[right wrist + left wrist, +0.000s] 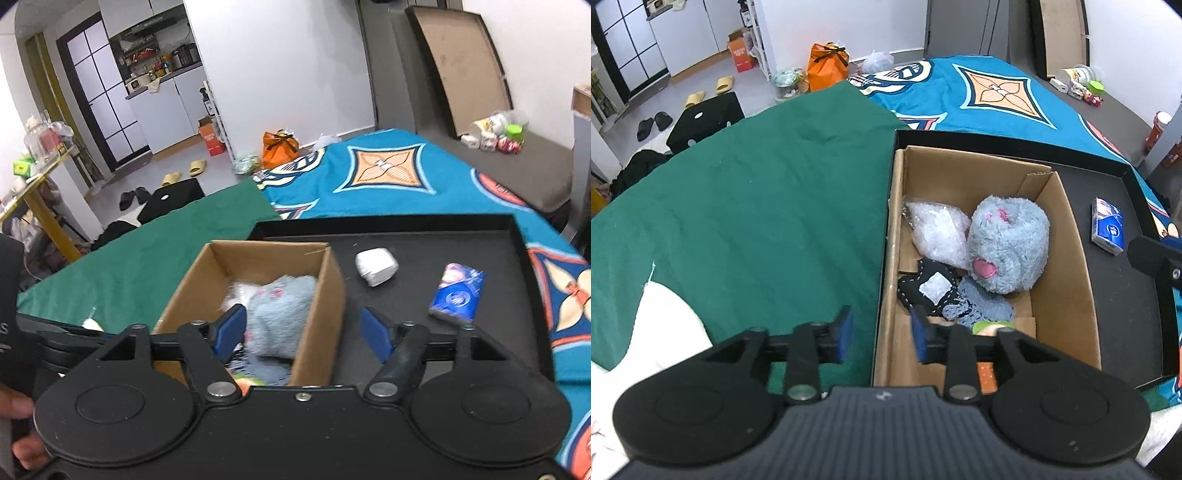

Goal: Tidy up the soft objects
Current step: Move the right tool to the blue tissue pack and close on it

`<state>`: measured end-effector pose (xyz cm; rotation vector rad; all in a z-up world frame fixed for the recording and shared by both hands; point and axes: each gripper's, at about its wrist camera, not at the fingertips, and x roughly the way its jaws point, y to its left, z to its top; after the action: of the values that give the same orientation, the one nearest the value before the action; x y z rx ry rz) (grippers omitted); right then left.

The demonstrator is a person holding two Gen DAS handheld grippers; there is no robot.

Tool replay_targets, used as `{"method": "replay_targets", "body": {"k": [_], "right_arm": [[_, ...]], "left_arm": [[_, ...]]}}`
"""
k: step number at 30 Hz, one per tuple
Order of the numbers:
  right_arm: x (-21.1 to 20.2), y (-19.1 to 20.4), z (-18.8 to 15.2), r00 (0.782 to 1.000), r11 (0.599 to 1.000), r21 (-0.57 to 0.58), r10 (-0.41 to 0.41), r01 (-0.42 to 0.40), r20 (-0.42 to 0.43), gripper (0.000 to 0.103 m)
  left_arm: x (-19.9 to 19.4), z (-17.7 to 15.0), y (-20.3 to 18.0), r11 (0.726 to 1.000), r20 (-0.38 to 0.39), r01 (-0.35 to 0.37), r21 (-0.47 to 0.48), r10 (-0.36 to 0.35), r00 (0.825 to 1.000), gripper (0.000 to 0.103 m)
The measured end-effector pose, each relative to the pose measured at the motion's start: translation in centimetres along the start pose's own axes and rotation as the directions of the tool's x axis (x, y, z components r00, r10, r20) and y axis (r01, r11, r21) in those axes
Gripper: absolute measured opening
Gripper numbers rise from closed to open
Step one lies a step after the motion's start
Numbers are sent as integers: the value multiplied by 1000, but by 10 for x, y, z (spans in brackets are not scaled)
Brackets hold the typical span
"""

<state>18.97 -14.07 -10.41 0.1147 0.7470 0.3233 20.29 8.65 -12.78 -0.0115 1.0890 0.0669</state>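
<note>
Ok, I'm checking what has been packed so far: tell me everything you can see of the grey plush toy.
The grey plush toy is a rounded, fluffy blue-grey bundle with pink patches, one heart-shaped near its lower end. It looks like soft, shaggy fabric. It lies inside the cardboard box, against the right wall, leaning on the clear plastic bag at its left and resting partly on the blue-grey knit piece. No gripper touches it.
</note>
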Motion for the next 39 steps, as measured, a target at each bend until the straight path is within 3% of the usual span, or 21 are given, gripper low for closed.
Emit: {"method": "replay_targets", "body": {"k": [7, 10, 14, 22, 28, 39], "right_arm": [[1, -17, 9, 1000, 1000, -23, -16, 17, 16, 80], [3, -23, 14, 999, 999, -34, -29, 30, 28, 86], [9, -31, 12, 998, 998, -29, -49, 51, 47, 94], [26, -57, -5, 997, 998, 20, -63, 62, 48, 94], [41, -80, -20, 991, 989, 81, -127, 124, 45, 94], [73, -107, -35, 986, 969, 184, -169, 165, 9, 94]], "left_arm": [[-6, 1, -14, 996, 34, -68, 49, 66, 997, 53], [-5, 2, -21, 987, 40, -145, 62, 143, 989, 55], [-2, 3, -26, 980, 26, -186, 78, 184, 983, 56], [3, 4, -37, 964, 1, -243, 109, 244, 970, 56], [4, 4, -56, 939, 15, -291, 182, 293, 956, 57], [14, 10, -71, 910, -21, -360, 206, 372, 928, 59]]}}
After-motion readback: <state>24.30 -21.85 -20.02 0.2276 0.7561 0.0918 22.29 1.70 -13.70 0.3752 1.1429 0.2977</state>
